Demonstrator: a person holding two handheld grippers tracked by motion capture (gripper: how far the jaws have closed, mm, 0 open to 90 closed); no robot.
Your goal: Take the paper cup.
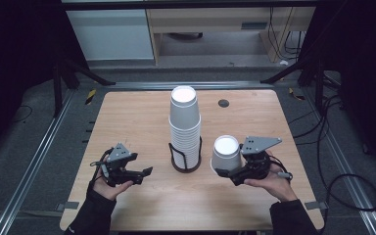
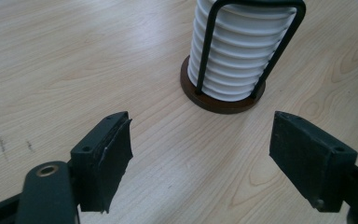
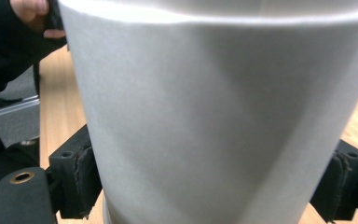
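Note:
A tall stack of upside-down white paper cups stands in a dark wire holder at the middle of the wooden table. A single upside-down white cup sits right of the holder, and my right gripper is shut on it near its rim. In the right gripper view the cup's wall is pressed between both pads. My left gripper rests low at the left of the holder, open with nothing between its fingers. In the left gripper view the stack and the holder's round base lie just ahead.
A small dark round disc lies on the table at the far right. Metal rails and cables run along the floor on both sides. White cabinets stand beyond the far edge.

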